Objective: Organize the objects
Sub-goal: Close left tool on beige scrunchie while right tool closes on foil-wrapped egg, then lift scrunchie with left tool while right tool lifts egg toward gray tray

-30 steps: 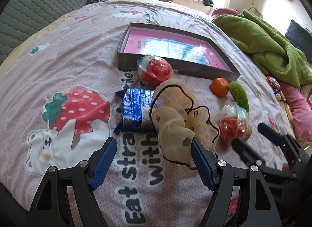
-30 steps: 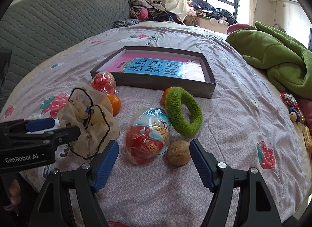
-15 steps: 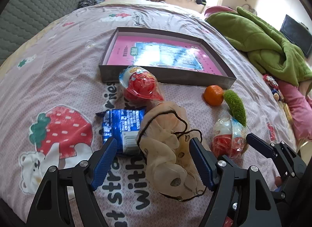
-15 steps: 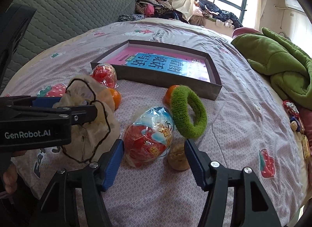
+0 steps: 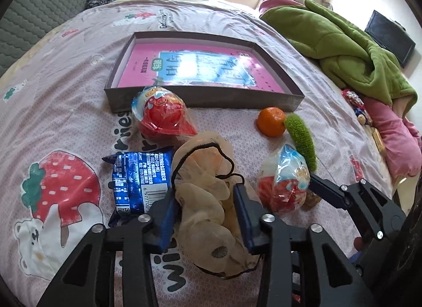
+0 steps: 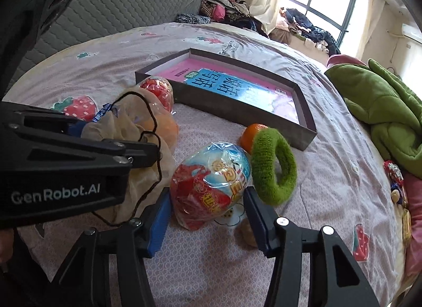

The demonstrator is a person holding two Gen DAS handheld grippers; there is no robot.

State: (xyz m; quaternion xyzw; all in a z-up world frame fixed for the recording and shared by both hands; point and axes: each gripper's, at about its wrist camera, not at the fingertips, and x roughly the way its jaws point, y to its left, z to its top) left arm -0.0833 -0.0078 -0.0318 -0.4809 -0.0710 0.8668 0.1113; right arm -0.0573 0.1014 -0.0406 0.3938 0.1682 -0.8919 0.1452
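My left gripper (image 5: 204, 208) is shut on a beige mesh drawstring bag (image 5: 211, 201) lying on the bed; the bag also shows in the right wrist view (image 6: 132, 135). My right gripper (image 6: 205, 218) has its jaws around a wrapped red-and-blue snack ball (image 6: 211, 185), both pads against its wrapper; the ball also shows in the left wrist view (image 5: 284, 183). A shallow grey box (image 5: 200, 101) with a pink book inside lies farther back (image 6: 306, 127). A second wrapped red ball (image 5: 161, 114), a blue snack packet (image 5: 139, 177), an orange (image 5: 271, 121) and a green fuzzy ring (image 6: 274, 167) lie around.
A walnut (image 6: 246, 233) lies half hidden behind my right finger. A green blanket (image 5: 343, 51) is heaped at the right. Small toys (image 6: 395, 183) and a pink cloth (image 5: 393, 135) lie near the bed's right edge. A grey quilted headboard (image 6: 118, 9) stands at the left.
Both grippers moved forward and closed: the left one onto the mesh bag, the right one onto the snack ball.
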